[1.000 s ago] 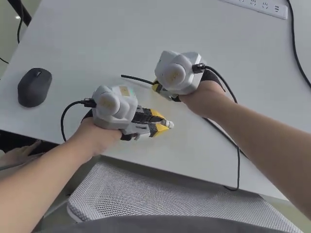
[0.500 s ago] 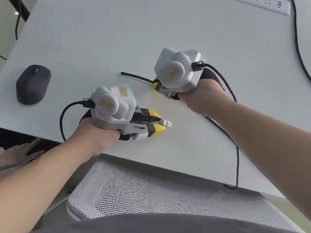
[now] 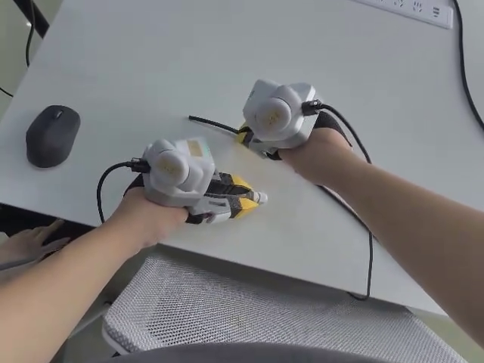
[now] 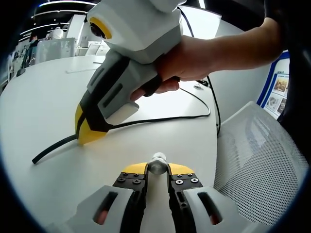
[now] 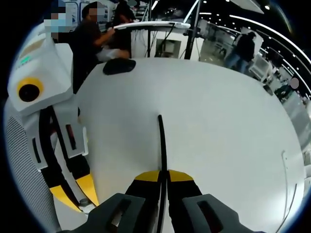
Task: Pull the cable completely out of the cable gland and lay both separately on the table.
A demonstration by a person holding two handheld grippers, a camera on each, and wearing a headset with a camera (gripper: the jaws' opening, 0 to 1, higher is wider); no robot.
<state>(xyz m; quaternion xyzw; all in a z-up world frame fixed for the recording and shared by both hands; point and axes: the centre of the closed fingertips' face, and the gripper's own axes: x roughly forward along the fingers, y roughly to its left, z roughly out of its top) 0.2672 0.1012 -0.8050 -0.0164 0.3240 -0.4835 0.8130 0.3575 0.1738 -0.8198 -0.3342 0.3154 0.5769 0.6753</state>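
Head view: left gripper [image 3: 253, 200] sits lower centre, jaws clamped on the small pale gland [image 3: 262, 197] just above the table [image 3: 151, 60]. Right gripper [image 3: 246, 136] sits centre frame, jaws clamped on the black cable [image 3: 212, 123], whose free end trails toward the upper left. Mouse [image 3: 53, 134] at far left.

Left gripper view: own jaws at bottom centre, closed on the gland [image 4: 158, 161]. Right gripper [image 4: 86, 136] comes in from above and pinches the cable [image 4: 53, 149] at mid left. Gland and cable are apart, bare table between them.

Right gripper view: own jaws at bottom centre, closed on the cable [image 5: 160, 141], which runs straight up the frame along the table. Left gripper [image 5: 77, 194] with the gland shows at lower left.

Progress, as judged: the pull looks done. Left to do: set down and release both pieces, apart.

Against the earlier frames: little change. Left gripper sits a shade lower in the head view; right gripper and mouse are about where they were.
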